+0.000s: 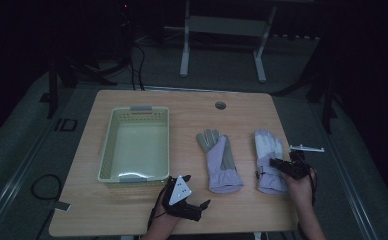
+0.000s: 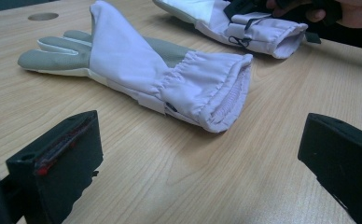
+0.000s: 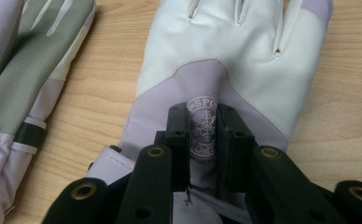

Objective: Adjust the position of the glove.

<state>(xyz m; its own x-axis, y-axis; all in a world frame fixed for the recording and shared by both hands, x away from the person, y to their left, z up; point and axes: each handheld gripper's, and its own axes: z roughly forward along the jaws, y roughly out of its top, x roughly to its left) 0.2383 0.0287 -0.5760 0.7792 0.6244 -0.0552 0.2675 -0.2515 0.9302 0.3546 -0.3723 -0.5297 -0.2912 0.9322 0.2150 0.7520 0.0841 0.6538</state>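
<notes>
Right gripper [image 3: 203, 128] hangs over the right glove [image 1: 269, 162], jaws narrow, nothing pinched; left gripper [image 1: 194, 199], beside the basket [image 1: 109, 145], gapes released.

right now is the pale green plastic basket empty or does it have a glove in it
Empty. The pale green plastic basket shows only its bare floor in the high view, and both lilac-and-grey gloves, one and the other, lie flat on the wooden table beside it.

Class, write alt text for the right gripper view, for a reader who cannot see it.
The right gripper, jaws nearly together, points down at the back of a white and lilac glove lying flat on a wooden table, over its round snowflake badge. A second glove lies to the left.
</notes>
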